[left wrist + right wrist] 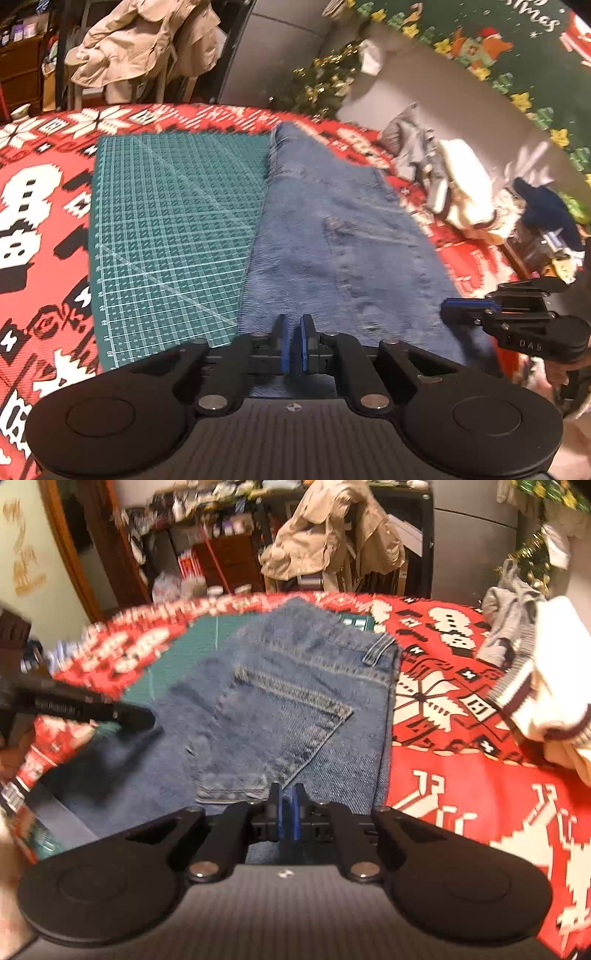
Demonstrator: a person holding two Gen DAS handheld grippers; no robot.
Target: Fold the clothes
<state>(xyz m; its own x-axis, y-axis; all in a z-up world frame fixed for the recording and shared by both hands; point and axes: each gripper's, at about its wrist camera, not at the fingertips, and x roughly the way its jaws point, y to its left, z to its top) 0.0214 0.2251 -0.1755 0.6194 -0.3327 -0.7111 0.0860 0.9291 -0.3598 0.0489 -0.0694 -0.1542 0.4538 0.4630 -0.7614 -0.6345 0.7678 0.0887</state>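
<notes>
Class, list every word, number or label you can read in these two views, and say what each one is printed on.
"D A S": on the body of the right claw, seen from the left wrist view.
"...mas": white script on the green Christmas cloth, cut off by the picture's edge.
Grid numbers on the green cutting mat: too small to read.
White lettering on the left claw: too blurred to read.

Jeans' (295, 709) near edge behind tongs (286, 805)
</notes>
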